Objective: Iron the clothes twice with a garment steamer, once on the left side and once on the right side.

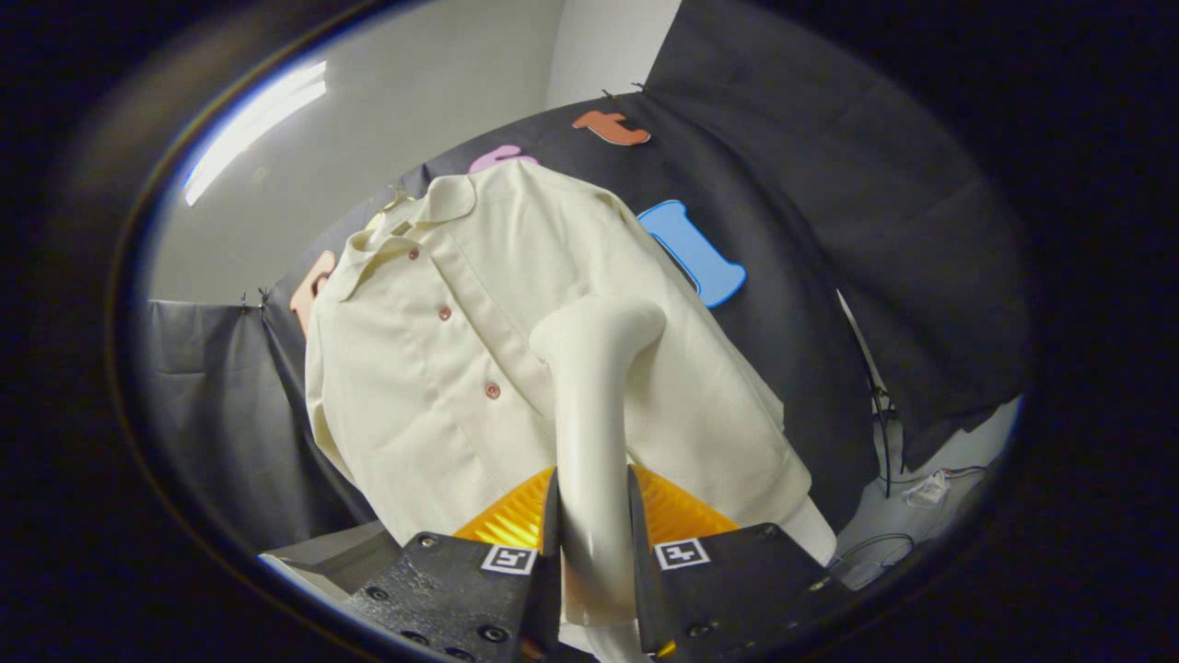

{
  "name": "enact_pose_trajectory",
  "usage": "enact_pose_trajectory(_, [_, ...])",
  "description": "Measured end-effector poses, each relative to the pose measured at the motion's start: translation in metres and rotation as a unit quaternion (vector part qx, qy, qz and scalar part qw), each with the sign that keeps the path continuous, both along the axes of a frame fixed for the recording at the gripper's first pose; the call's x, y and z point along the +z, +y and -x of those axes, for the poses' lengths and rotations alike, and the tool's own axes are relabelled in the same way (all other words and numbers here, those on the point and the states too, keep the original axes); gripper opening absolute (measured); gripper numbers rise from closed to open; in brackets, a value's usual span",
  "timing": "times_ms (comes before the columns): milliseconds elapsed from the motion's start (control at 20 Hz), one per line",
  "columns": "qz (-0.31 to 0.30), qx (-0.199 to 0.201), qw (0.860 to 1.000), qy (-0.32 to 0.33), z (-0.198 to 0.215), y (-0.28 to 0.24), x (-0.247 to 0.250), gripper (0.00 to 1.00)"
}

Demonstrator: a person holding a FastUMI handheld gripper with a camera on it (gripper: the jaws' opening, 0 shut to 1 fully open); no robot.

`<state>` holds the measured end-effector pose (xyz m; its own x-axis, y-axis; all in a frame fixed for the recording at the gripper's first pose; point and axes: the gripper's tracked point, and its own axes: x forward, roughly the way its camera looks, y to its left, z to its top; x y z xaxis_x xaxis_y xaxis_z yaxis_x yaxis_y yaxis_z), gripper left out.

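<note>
Cream shirt, reddish-brown buttons; plain off-white steamer, clamped in gripper; black cloth wall.

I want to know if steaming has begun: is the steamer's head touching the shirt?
Cannot tell. In the gripper view the steamer, clamped between the gripper fingers, overlaps the shirt front, but looking along it hides any gap or contact at its head.

Cables lie on pale floor.
</note>
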<state>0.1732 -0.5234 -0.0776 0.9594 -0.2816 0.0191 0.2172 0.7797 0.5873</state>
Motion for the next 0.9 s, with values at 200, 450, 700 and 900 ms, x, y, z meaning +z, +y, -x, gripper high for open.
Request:
enact_pose_trajectory(200, [-0.036,-0.002,0.999,0.009,0.003,0.007,-0.037,0.32])
enact_pose_trajectory(450, [-0.081,-0.008,0.996,0.021,0.016,0.009,-0.077,0.32])
enact_pose_trajectory(700, [-0.102,-0.022,0.993,0.049,0.039,0.012,-0.116,0.32])
enact_pose_trajectory(900, [-0.123,-0.029,0.99,0.066,0.057,0.021,-0.14,0.32])
